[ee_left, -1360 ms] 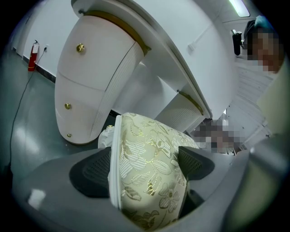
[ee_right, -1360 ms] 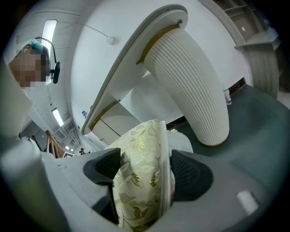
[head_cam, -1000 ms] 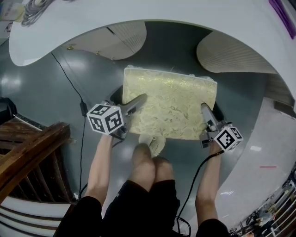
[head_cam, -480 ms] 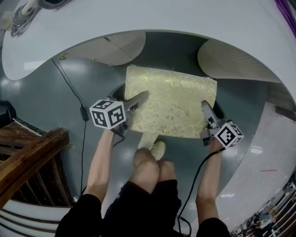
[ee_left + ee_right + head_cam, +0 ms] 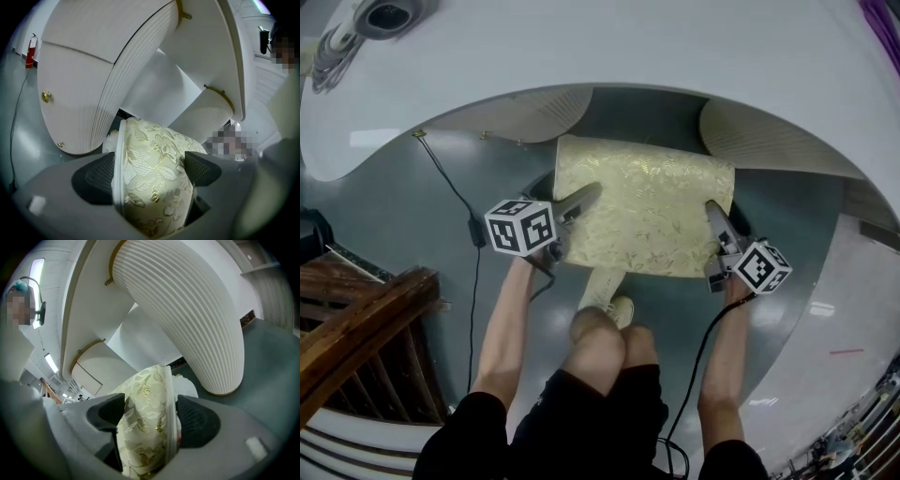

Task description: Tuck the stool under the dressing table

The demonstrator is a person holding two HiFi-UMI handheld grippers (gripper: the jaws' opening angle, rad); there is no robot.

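Note:
The stool [image 5: 647, 206] has a cream cushion with a gold floral pattern. Its far edge lies just under the white dressing table [image 5: 609, 47], between two ribbed white pedestals. My left gripper [image 5: 581, 197] is shut on the cushion's left edge, and the cushion [image 5: 150, 178] fills the space between its jaws. My right gripper [image 5: 711, 211] is shut on the right edge, where the cushion [image 5: 145, 427] is pinched between both pads.
The left pedestal [image 5: 534, 112] and right pedestal [image 5: 769, 131] flank the gap. A black cable [image 5: 459, 202] runs over the grey floor at left. A wooden frame [image 5: 356, 319] stands at lower left. The person's legs [image 5: 600, 337] are behind the stool.
The stool has slid forward toward the gap under the table, with both grippers holding its edges. The table top now covers more of the view.

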